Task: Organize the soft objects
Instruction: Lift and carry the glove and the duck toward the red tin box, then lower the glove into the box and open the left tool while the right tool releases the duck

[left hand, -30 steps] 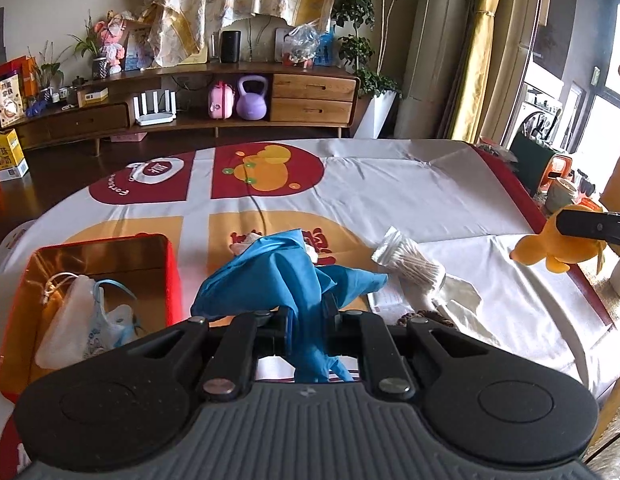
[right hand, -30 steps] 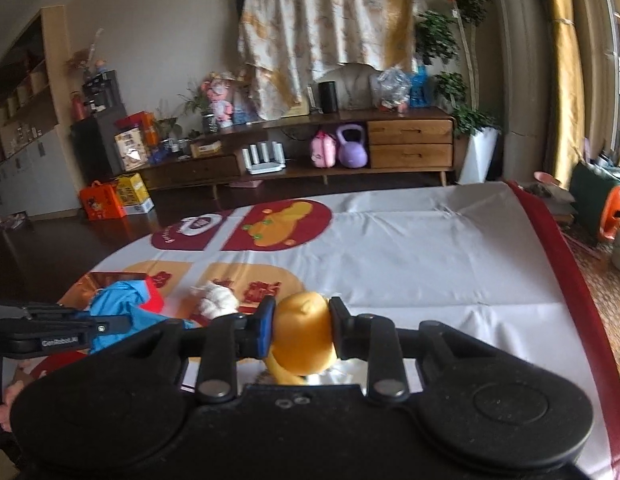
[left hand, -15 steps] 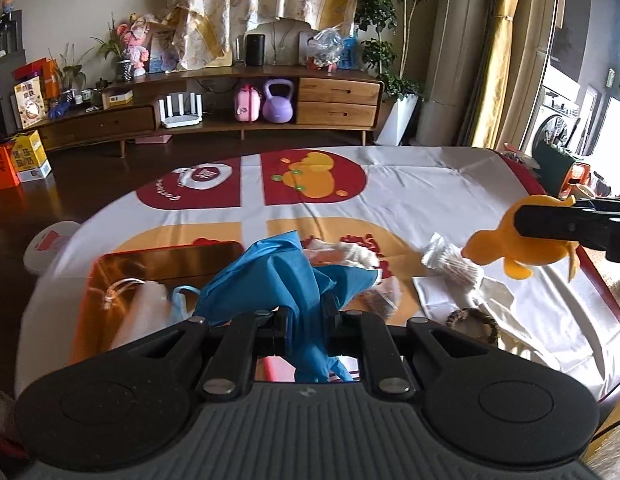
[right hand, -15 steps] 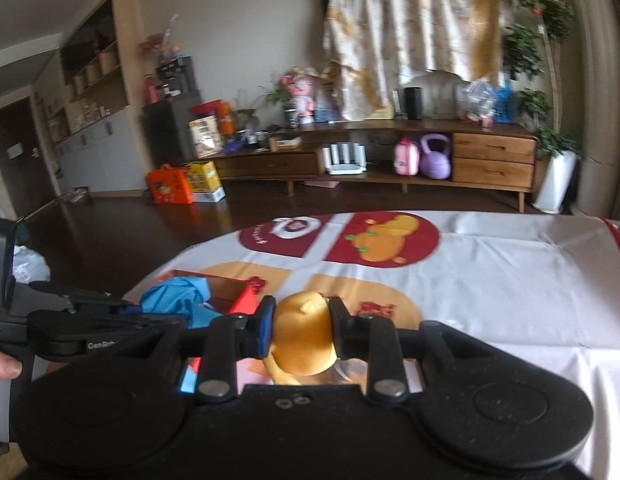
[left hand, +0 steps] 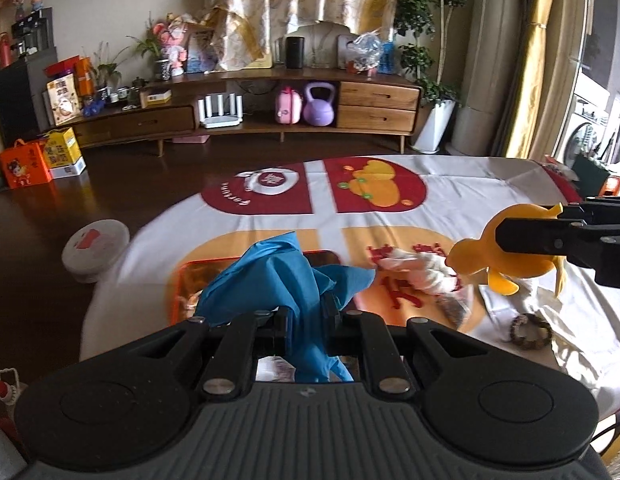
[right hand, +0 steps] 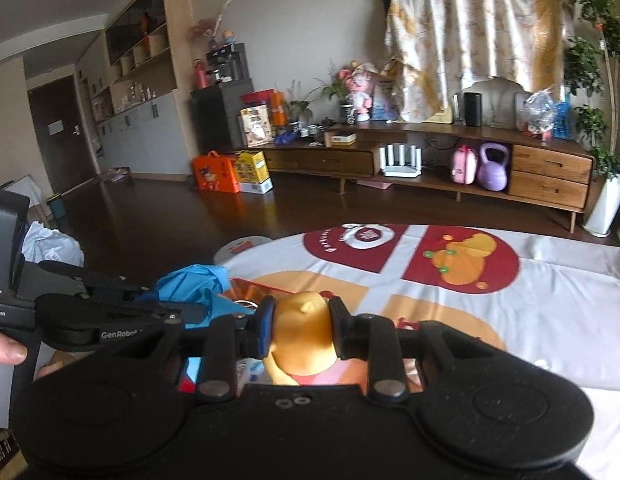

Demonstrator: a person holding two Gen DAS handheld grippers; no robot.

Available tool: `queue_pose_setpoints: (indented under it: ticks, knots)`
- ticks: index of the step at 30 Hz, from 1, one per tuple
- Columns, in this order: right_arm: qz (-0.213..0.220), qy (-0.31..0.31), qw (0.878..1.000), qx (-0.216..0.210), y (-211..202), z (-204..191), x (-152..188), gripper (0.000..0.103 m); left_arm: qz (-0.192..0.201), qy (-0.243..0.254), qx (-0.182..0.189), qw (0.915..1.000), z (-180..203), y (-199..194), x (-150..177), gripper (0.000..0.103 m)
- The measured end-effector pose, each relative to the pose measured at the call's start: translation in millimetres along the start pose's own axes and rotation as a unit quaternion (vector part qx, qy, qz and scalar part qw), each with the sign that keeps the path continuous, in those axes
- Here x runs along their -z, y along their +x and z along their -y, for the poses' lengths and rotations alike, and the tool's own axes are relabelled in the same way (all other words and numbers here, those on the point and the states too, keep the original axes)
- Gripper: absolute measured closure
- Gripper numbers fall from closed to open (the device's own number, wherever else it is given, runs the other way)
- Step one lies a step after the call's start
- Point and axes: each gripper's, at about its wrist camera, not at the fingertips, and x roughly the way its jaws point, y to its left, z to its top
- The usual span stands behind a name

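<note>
My left gripper (left hand: 308, 322) is shut on a crumpled blue glove (left hand: 286, 276) and holds it above the red tin box (left hand: 182, 280), which is mostly hidden behind the glove. The glove also shows in the right wrist view (right hand: 198, 280). My right gripper (right hand: 302, 330) is shut on a yellow plush duck (right hand: 304, 336), held above the table to the right of the box. The duck also shows in the left wrist view (left hand: 509, 248). A white crumpled cloth (left hand: 421, 270) lies on the tablecloth between the box and the duck.
The round table (left hand: 449, 184) has a white, red and orange cloth. On its right lie a brown hair ring (left hand: 531, 332), a small dark pouch (left hand: 455, 308) and white plastic wrap (left hand: 565, 320). A round white robot vacuum (left hand: 96, 248) is on the floor, left.
Both grippers have swung left with their loads. The blue glove now hangs over the red box, and the duck has come nearer to the box from the right.
</note>
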Motion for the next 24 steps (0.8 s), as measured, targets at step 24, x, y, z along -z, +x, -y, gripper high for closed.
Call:
queue_pose_setpoints:
  ticks: [24]
  knots:
    - [-0.068, 0.020, 0.997, -0.025, 121.9, -18.9, 6.1, 0.076, -0.078, -0.015, -0.020, 0.9966, -53.8, 68.3, 22.4, 0.090]
